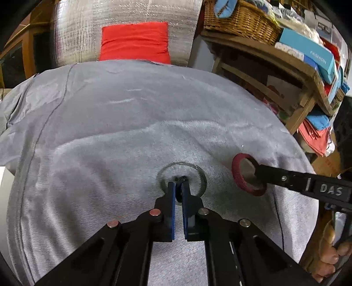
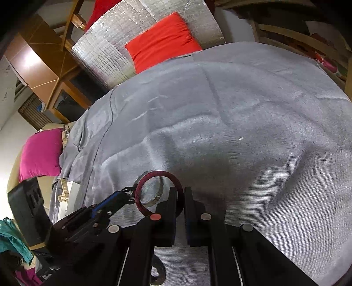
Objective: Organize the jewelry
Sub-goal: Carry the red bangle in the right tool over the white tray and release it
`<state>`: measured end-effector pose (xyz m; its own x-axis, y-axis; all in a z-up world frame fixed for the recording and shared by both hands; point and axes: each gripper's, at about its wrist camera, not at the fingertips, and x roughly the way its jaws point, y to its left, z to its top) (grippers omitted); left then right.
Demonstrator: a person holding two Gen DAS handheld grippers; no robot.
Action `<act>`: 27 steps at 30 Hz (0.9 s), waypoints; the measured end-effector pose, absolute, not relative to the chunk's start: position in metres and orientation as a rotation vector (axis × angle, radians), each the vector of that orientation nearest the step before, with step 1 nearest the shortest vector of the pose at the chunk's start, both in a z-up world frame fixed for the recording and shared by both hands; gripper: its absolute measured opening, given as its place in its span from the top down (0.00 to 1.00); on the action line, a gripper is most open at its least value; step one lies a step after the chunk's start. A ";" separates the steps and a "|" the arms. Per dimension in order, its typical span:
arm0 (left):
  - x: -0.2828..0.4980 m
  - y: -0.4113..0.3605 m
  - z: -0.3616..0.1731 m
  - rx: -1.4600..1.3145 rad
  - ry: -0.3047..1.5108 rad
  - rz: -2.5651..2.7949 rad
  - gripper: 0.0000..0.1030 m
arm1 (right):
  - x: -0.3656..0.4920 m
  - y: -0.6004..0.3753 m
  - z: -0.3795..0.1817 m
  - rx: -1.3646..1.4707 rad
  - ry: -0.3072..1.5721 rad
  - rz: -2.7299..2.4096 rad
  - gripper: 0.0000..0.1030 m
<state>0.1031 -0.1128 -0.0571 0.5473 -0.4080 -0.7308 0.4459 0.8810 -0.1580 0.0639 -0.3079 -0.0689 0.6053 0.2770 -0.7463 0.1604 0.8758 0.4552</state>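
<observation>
A clear glass-like bangle [image 1: 199,173] is pinched at its near rim by my left gripper [image 1: 181,183], which is shut on it just above the grey cloth [image 1: 132,132]. A dark red bangle [image 1: 238,176] is held by my right gripper [image 1: 256,176], which comes in from the right. In the right wrist view my right gripper [image 2: 181,193] is shut on the red bangle [image 2: 140,189]. The clear bangle [image 2: 159,193] shows behind it, with my left gripper [image 2: 129,194] at its left rim.
A red cushion [image 1: 134,41] leans on silver foil padding [image 1: 123,13] at the far edge. A wooden shelf [image 1: 286,59] with a wicker basket [image 1: 237,19] and boxes stands at right. A magenta cushion [image 2: 39,151] lies left. A dark ring-shaped object [image 2: 157,270] lies under my right gripper.
</observation>
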 end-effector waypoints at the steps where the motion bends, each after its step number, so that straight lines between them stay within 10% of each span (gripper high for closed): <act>1: 0.101 -0.108 -0.053 0.042 0.843 -0.504 0.95 | 0.064 -0.305 -0.068 0.513 0.927 0.078 0.93; 27: 0.011 0.152 0.009 -0.192 0.702 -0.086 0.95 | 0.056 -0.101 -0.028 0.333 0.818 0.492 0.93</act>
